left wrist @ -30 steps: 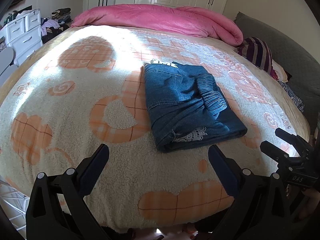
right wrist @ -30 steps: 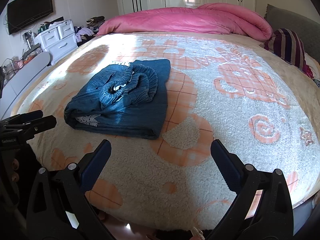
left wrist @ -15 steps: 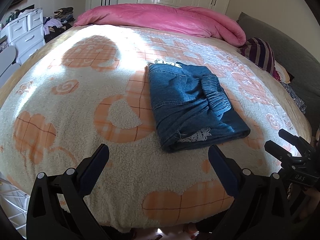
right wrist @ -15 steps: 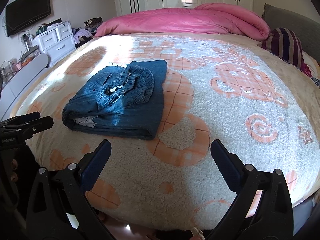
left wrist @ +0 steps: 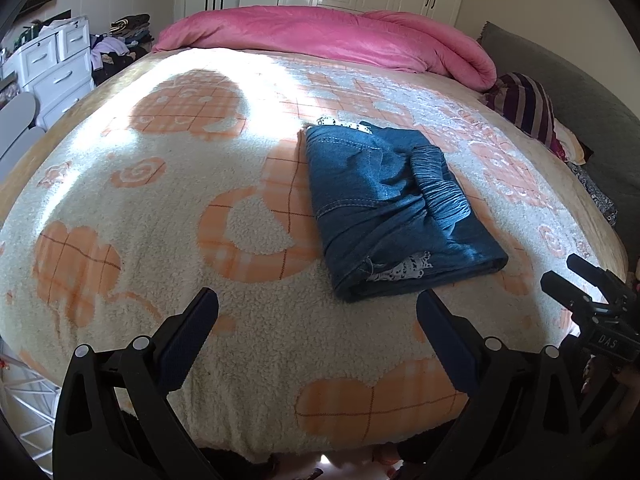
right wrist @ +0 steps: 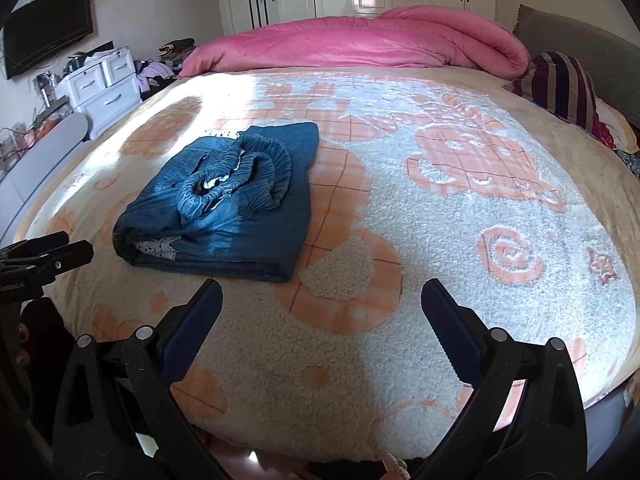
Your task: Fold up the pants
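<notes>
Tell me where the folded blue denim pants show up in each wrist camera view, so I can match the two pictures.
Left wrist view: folded blue denim pants lie right of centre on the fleecy cream and orange blanket.
Right wrist view: the pants lie left of centre, elastic waistband on top.
Shared landmark: the rolled pink duvet along the bed's far edge.

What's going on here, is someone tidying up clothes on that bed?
Yes. A person holding a two-finger gripper in each hand has been folding blue denim pants. The pants lie in a folded bundle on the patterned blanket. The left gripper and right gripper are both open, near the bed's edge, touching nothing.
</notes>
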